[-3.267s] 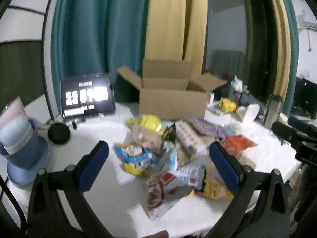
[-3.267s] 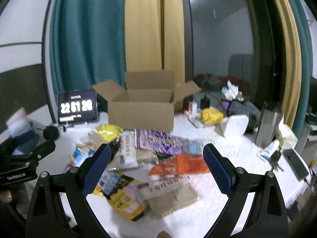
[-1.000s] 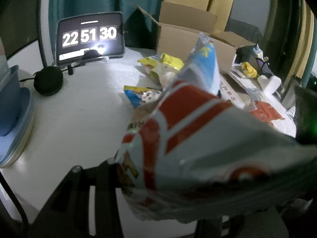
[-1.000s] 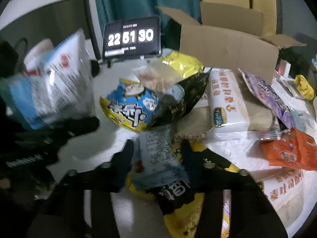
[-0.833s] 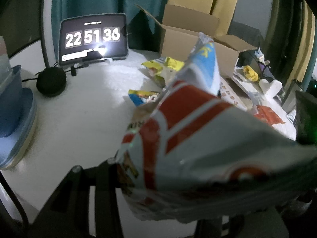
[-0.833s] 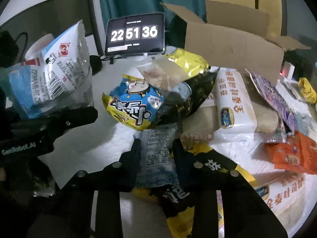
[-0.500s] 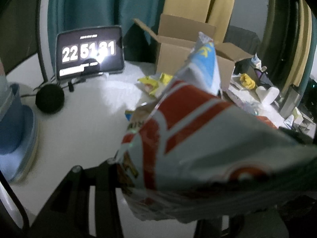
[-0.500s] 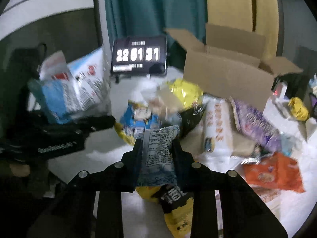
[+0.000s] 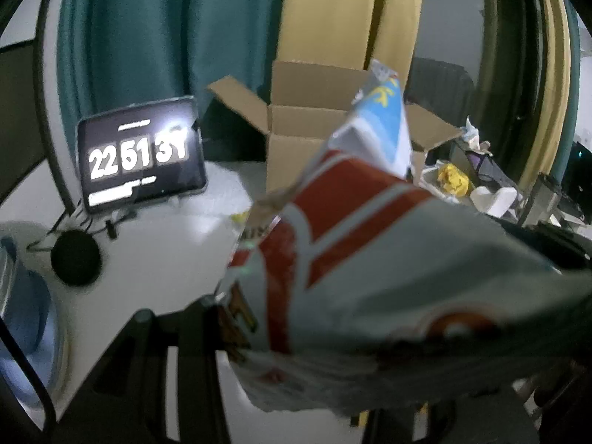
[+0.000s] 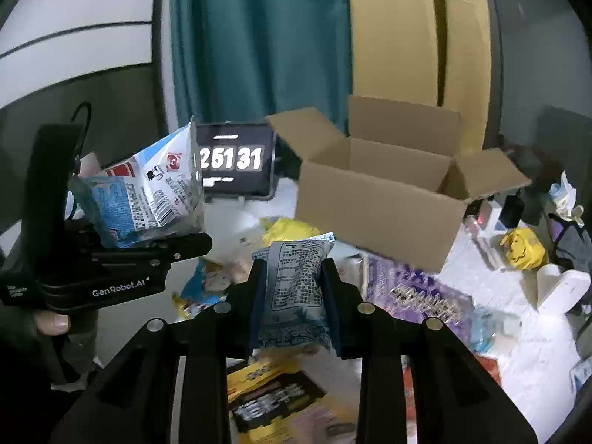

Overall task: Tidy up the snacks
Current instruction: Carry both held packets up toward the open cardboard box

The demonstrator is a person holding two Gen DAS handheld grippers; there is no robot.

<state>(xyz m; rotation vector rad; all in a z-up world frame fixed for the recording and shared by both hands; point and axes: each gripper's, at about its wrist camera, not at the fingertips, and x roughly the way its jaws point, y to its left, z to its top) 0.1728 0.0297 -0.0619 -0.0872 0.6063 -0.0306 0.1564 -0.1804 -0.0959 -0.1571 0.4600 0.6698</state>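
A white, red and blue snack bag (image 9: 388, 259) fills the left wrist view, with my left gripper (image 9: 314, 333) shut on it; its fingers are mostly hidden behind the bag. The right wrist view shows that same bag (image 10: 148, 192) held up at the left by the left gripper (image 10: 122, 255). My right gripper (image 10: 294, 277) is shut on a small grey-blue packet (image 10: 296, 296) with printed text, held above the snack pile. An open cardboard box (image 10: 377, 199) stands behind the pile; it appears empty.
A purple bag (image 10: 414, 296), a yellow-black bag (image 10: 270, 399) and a yellow bag (image 10: 288, 229) lie on the white table. A clock tablet (image 9: 140, 159) stands at the back left beside a black round object (image 9: 76, 257). A white holder (image 10: 558, 288) is at the right.
Both grippers were open and empty over the pile. Now each holds a bag. In the last second the right gripper closed on the packet, and both rose towards the box.
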